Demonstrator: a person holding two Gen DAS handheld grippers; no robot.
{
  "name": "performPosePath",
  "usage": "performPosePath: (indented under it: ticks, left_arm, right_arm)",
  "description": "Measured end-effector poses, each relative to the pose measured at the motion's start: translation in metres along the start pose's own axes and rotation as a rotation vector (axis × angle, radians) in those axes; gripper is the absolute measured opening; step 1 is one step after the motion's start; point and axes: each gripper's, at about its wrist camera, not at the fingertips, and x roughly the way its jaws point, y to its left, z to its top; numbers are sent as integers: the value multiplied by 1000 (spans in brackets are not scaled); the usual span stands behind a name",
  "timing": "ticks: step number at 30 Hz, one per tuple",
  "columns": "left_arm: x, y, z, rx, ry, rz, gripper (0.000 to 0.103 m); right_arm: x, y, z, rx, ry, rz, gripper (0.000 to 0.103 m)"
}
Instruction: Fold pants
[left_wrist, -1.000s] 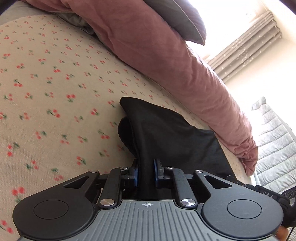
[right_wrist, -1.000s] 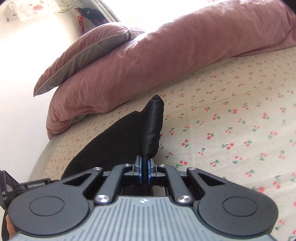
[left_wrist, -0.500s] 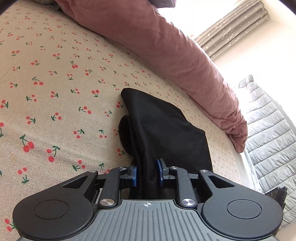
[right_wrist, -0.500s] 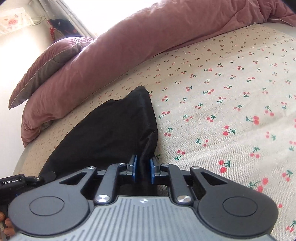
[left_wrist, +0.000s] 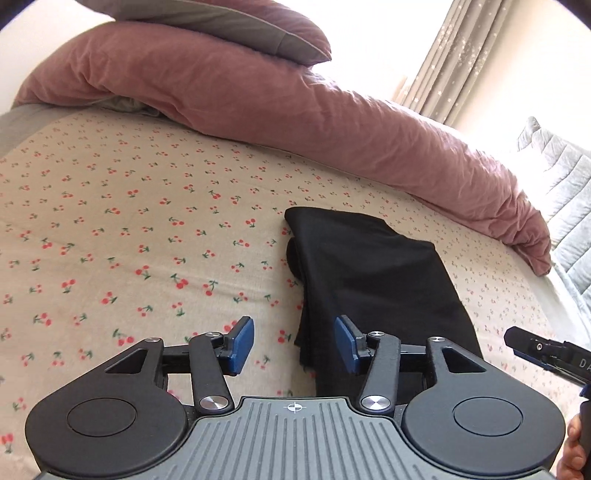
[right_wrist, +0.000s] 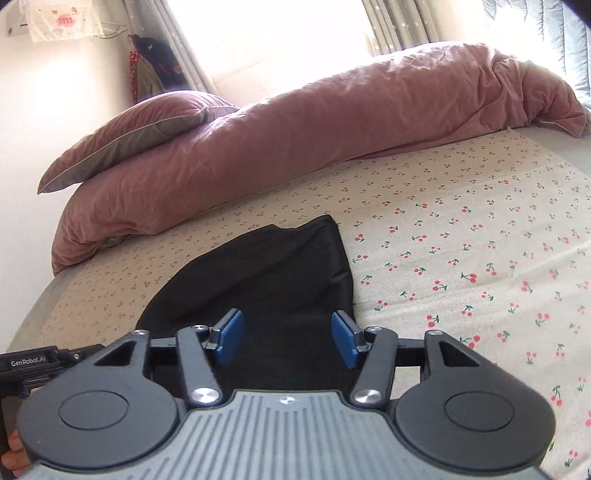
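My left gripper (left_wrist: 293, 345) has its jaws spread wide, the blue pads (left_wrist: 242, 341) holding nothing. Between them I see the near left edge of the black pants (left_wrist: 369, 280), which lie flat and folded on the cherry-print sheet (left_wrist: 129, 240); whether either pad touches the cloth I cannot tell. My right gripper (right_wrist: 288, 341) is spread just as wide and empty, its pads (right_wrist: 229, 338) hanging over the near end of the pants (right_wrist: 266, 280), with the right-hand pad close to the garment's right edge.

The pants run away from me as one dark folded panel, a thicker rolled lip showing along the left side in the left wrist view. They sit towards the side of the bed (right_wrist: 480, 229) nearest the pink duvet (right_wrist: 314, 140), just short of it, with bare sheet between. The duvet is bunched in a long ridge along the far edge of the bed, and a pink and grey pillow (right_wrist: 140, 140) rests on one end of it. In the left wrist view the other gripper's body pokes in at the right edge, and curtains (left_wrist: 436, 62) hang beyond the duvet.
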Motion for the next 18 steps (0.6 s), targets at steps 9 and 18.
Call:
performPosePath:
  ticks: [9, 18]
  left_arm:
    - [-51, -30, -48, 126, -21, 161, 79]
    - [-78, -53, -72, 161, -46, 165, 97]
  right_arm:
    - [-53, 37, -65, -126, 8, 1, 65]
    - [-69, 60, -70, -262, -40, -16, 95]
